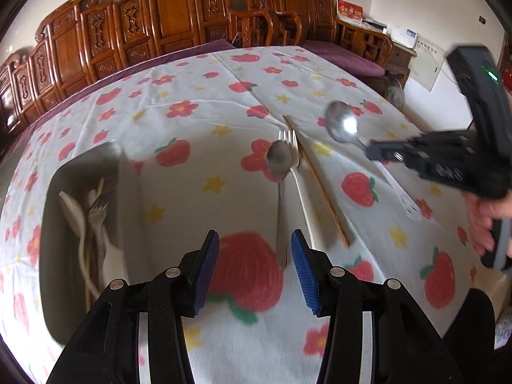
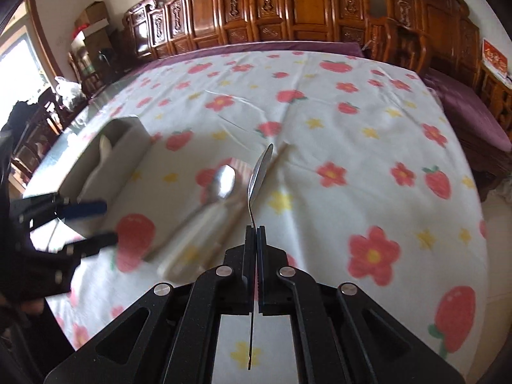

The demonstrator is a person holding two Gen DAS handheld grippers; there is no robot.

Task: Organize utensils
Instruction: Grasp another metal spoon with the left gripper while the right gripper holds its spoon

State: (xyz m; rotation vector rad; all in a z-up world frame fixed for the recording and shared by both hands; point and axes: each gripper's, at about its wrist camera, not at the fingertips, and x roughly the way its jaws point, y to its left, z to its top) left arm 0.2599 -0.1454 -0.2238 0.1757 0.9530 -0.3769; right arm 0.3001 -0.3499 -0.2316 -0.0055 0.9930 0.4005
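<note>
Right gripper [image 2: 256,233] jaws clamped on spoon [image 2: 260,172]; left gripper [image 1: 255,249] jaws wide.

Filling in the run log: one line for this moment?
right gripper shut on spoon | left gripper open over second spoon | fork, chopstick on table

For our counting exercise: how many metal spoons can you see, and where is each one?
2. One metal spoon is clamped in the right gripper; the other lies on the tablecloth beside the white fork. The tray may hide more.
</note>
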